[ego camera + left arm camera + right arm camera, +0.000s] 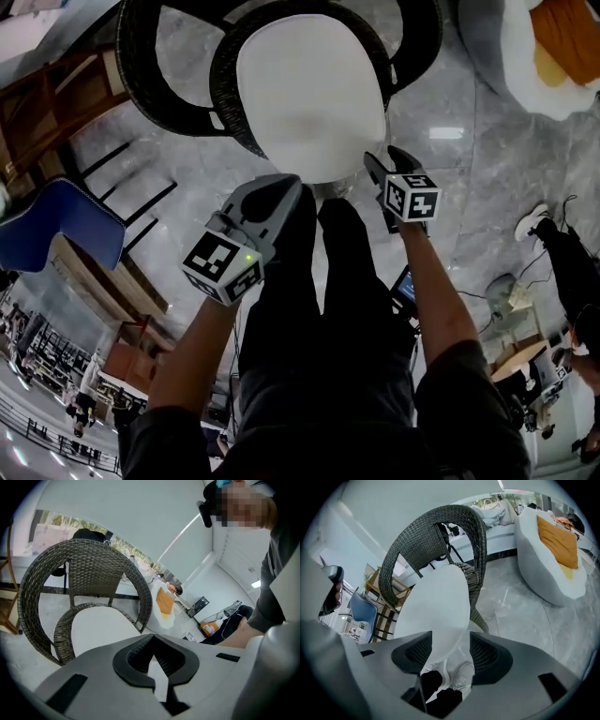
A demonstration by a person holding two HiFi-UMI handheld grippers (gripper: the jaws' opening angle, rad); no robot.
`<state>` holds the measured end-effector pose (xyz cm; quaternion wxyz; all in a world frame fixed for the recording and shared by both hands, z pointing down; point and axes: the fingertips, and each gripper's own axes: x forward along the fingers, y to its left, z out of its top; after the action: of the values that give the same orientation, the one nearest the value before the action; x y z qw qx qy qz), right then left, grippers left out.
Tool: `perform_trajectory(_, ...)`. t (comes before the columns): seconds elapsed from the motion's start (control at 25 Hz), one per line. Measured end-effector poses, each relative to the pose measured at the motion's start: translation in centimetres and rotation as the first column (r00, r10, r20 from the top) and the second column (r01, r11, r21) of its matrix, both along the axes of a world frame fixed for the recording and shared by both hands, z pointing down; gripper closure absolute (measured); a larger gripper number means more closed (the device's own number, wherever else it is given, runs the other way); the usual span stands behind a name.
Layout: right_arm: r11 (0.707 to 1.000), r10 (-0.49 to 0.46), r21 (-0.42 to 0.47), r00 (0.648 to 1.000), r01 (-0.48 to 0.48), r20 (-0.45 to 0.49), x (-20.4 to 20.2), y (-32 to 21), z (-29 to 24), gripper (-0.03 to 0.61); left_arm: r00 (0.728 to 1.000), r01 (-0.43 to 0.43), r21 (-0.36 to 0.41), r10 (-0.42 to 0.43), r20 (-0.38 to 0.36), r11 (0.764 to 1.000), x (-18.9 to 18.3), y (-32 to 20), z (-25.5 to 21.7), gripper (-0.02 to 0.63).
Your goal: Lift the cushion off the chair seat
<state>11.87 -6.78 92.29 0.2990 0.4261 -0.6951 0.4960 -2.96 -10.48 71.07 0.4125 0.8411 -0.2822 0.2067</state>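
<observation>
A white oval cushion (309, 94) lies on the seat of a dark wicker chair (141, 56), straight ahead of my legs. My right gripper (386, 164) stands open at the cushion's front right edge. In the right gripper view the cushion (436, 606) shows in the gap of the right gripper (450, 644); I cannot tell whether a pad touches it. My left gripper (281, 187) hangs just short of the cushion's front left edge. In its own view the left gripper (152, 641) is shut, its pads meeting at the tip with nothing in them, and the cushion (103, 625) lies beyond.
A blue chair (61, 225) and wooden frames (37, 103) stand to the left. A white beanbag with an orange cloth (553, 47) sits at the upper right on the grey marble floor. Someone's shoe and leg (548, 234) show at the right edge.
</observation>
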Motion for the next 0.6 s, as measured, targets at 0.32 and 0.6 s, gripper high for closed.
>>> perform_trajectory(0.32, 0.997, 0.036, -0.069, 0.999, -0.035, 0.009, -0.6, 0.5, 2.3, 0.403, 1.0, 0.004, -0.012, -0.004, -0.006, 1.0, 0.0, -1.0, 0.0, 0.604)
perform_trajectory(0.6, 0.992, 0.074, -0.103, 0.997, -0.075, -0.017, -0.2, 0.5, 2.6, 0.537, 1.0, -0.005, -0.005, 0.005, -0.004, 1.0, 0.1, -1.1, -0.4, 0.604)
